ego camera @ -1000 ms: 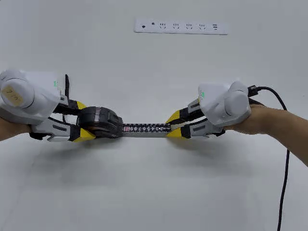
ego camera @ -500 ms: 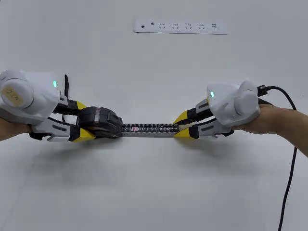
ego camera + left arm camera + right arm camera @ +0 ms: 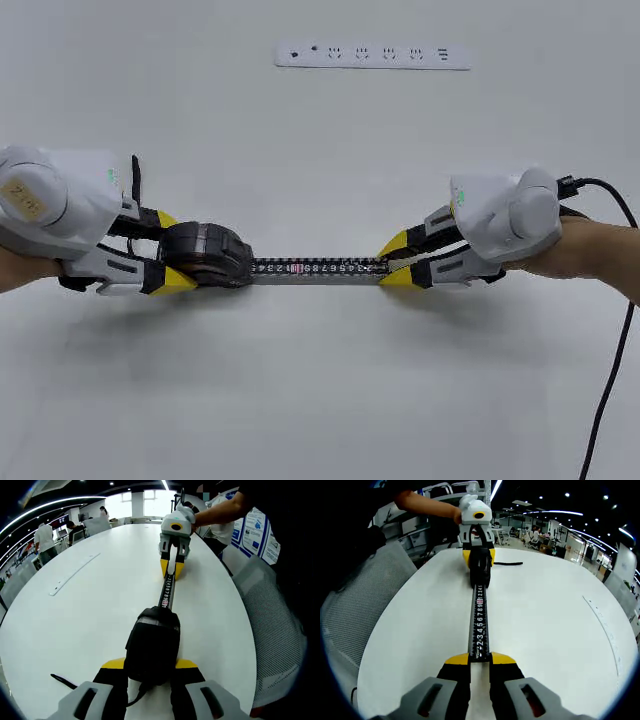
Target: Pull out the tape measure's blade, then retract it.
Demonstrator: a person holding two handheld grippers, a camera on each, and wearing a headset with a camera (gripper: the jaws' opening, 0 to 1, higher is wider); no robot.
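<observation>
A black tape measure case (image 3: 208,254) rests on the white table (image 3: 320,380), with my left gripper (image 3: 170,252) shut on it; the case (image 3: 152,645) sits between the yellow-tipped jaws in the left gripper view. Its dark numbered blade (image 3: 315,267) runs straight to the right. My right gripper (image 3: 398,262) is shut on the blade's end. In the right gripper view the blade (image 3: 479,627) stretches from my right gripper (image 3: 480,659) to the case (image 3: 479,567). In the left gripper view the blade (image 3: 167,591) leads to the right gripper (image 3: 173,569).
A white power strip (image 3: 372,55) lies flat at the far side of the table. A black cable (image 3: 610,370) hangs from the right gripper along the table's right side. A mesh chair (image 3: 272,610) stands beside the table edge, and people work in the background.
My right gripper has moved to the right with the blade's end, so more blade shows between the grippers. The left gripper and case have stayed put.
</observation>
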